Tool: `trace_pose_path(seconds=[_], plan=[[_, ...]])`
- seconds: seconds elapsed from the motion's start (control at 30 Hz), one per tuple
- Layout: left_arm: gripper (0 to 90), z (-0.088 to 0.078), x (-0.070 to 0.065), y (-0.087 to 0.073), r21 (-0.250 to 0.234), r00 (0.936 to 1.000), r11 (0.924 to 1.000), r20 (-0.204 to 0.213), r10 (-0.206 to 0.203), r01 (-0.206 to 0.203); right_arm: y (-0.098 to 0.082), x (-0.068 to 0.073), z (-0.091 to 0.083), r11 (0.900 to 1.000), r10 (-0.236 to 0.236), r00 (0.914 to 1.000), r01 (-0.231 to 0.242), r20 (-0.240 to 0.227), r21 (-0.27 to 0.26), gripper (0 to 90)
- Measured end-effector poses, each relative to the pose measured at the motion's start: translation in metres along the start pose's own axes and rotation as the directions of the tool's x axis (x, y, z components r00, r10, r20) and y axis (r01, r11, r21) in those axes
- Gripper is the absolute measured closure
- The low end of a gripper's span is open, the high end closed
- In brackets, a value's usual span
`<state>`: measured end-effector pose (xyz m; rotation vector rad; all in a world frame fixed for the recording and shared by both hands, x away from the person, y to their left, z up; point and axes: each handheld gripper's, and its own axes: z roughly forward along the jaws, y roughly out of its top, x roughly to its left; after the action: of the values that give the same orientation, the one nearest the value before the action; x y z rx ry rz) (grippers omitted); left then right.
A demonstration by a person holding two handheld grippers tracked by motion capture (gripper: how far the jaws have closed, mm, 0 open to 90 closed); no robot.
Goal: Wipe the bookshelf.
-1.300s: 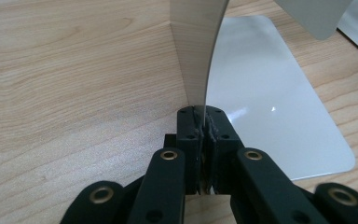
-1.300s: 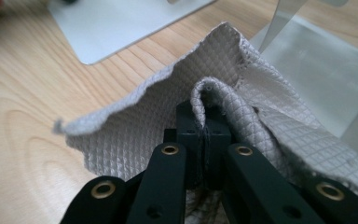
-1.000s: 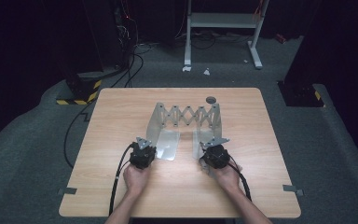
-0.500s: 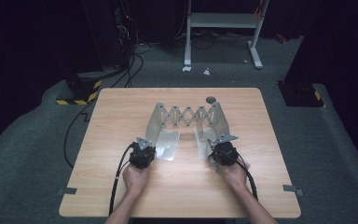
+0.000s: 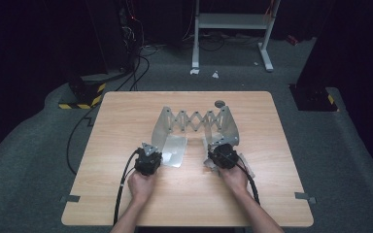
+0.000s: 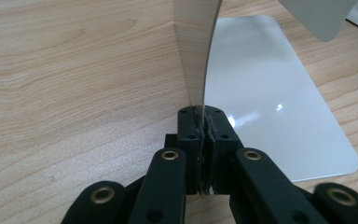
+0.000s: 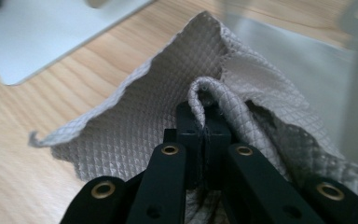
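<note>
Metal and cloth are what the two grippers hold: compared with a second ago the right gripper [image 5: 222, 156] sits a little farther toward the right edge of the wooden table [image 5: 126, 121], while the left gripper [image 5: 148, 160] is where it was; the folding metal rack [image 5: 196, 122] stands slightly wider on its right side than before

The left gripper [image 6: 200, 122] has its jaws pressed together on the thin upright edge of the rack's left panel [image 6: 195, 51], which rises straight up from the pinch; beside it the glossy base plate [image 6: 279, 102] lies flat on the wood; the right gripper [image 7: 204, 120] has its jaws closed on a fold of grey quilted cloth [image 7: 135, 126], a diamond-stitched piece with a raw edge, crumpled and lifted into a loop over the jaw tips, the rest spreading onto the table beneath

The rack sits in the middle of the table, its scissor lattice [image 5: 197, 119] stretched between the two upright panels toward the far side, a small round dark object [image 5: 219, 103] just behind it; the cloth [image 5: 245, 165] lies at the rack's right foot; bare wood runs wide to the left and near edges, less to the right; grey carpet floor [image 5: 24, 160] surrounds the table, with cables [image 5: 77, 136] trailing at its left
</note>
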<state>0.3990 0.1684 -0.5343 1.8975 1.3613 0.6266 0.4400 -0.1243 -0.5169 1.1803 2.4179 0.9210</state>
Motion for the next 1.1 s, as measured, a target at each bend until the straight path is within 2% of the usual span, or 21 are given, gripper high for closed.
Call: trace_pose_path(seconds=[0.13, 0.23, 0.33, 0.43, 0.63, 0.73, 0.9, 1.1], plan=[[85.4, 0.0, 0.0, 0.0, 0.0, 1.0, 1.0, 0.0, 0.0, 0.0, -0.003, -0.011, -0.004, 1.0, 0.021, 0.9994, -0.022, 0.028, 0.008, 88.7], [85.4, 0.0, 0.0, 0.0, 0.0, 1.0, 1.0, 0.0, 0.001, -0.001, -0.001, -0.008, -0.002, 1.0, 0.022, 0.9993, -0.023, 0.029, 0.004, 88.7], [85.5, 0.0, 0.0, 0.0, 0.0, 1.0, 1.0, -0.001, 0.0, 0.0, 0.002, -0.003, 0.001, 1.0, 0.025, 0.9997, -0.025, 0.006, 0.005, 88.7], [85.4, 0.0, 0.0, 0.0, 0.0, 1.0, 1.0, 0.0, 0.0, 0.0, 0.002, -0.003, 0.002, 1.0, 0.021, 0.9998, -0.022, 0.001, 0.006, 88.7], [85.5, 0.0, 0.0, 0.0, 0.0, 1.0, 1.0, -0.001, 0.0, 0.0, 0.0, -0.016, -0.003, 0.999, 0.03, 0.9984, -0.031, 0.048, 0.021, 88.7], [85.5, 0.0, 0.0, 0.0, 0.0, 1.0, 1.0, -0.001, 0.0, 0.0, 0.004, -0.015, 0.0, 0.999, 0.03, 0.9979, -0.031, 0.058, 0.022, 88.7], [85.5, 0.0, 0.0, 0.0, 0.0, 1.0, 1.0, -0.001, -0.001, 0.001, 0.01, -0.013, 0.007, 0.998, 0.054, 0.9966, -0.055, 0.063, 0.014, 88.6], [85.5, 0.0, 0.0, 0.0, 0.006, 1.0, 1.0, 0.0, 0.005, -0.005, 0.012, -0.003, 0.008, 1.0, 0.024, 0.9985, -0.025, 0.049, 0.018, 88.6]])
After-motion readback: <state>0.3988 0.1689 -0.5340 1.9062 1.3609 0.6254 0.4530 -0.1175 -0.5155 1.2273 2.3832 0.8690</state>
